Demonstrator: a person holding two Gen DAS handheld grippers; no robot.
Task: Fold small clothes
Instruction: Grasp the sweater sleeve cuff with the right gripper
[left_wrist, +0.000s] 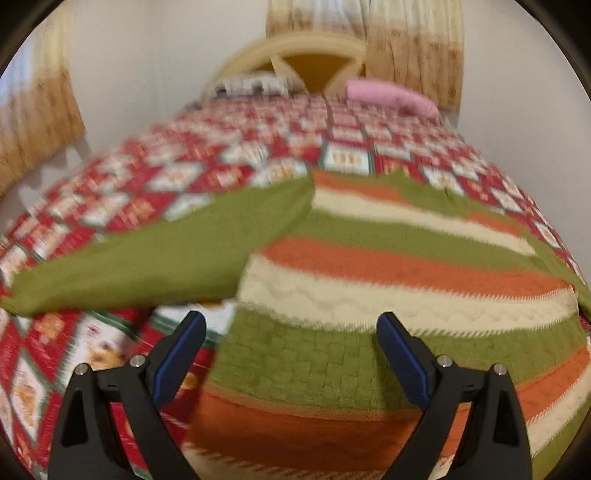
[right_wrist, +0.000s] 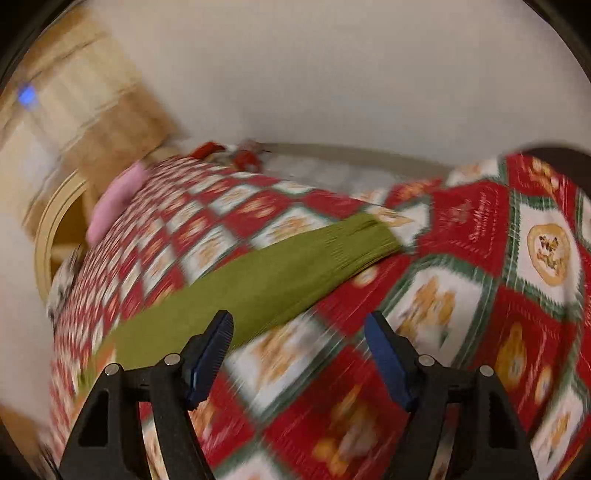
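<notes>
**Two empty grippers, one sweater flat on the bed**

Left wrist view. The left gripper (left_wrist: 291, 336) is spread wide, nothing between its blue pads (left_wrist: 179, 360). The striped sweater (left_wrist: 388, 280) lies flat just ahead of it and under it, on the patterned quilt (left_wrist: 110, 206); the lower body of the knit fills the gap between the jaws. One green sleeve (left_wrist: 159, 251) stretches out ahead and to the left of the gripper. Picture is blurred.

- Risk: one jaw sits over quilt, the other over knit. A pinch here may catch the quilt along with the edge of the sweater.
- Risk: thick cable knit; a shallow bite would likely slip when lifted.

Right wrist view. The right gripper (right_wrist: 299, 334) is also released, jaws apart and holding nothing. The other green sleeve (right_wrist: 258, 280) runs from behind the left pad away ahead, cuff (right_wrist: 365, 240) farthest off. Between the jaws only quilt (right_wrist: 480, 229) shows. Heavy blur.

- Risk: closing now would likely grab quilt, not sleeve; gripper needs to shift left onto the green.
- Risk: a grab mid-sleeve would let the cuff droop and fold crooked.
</notes>
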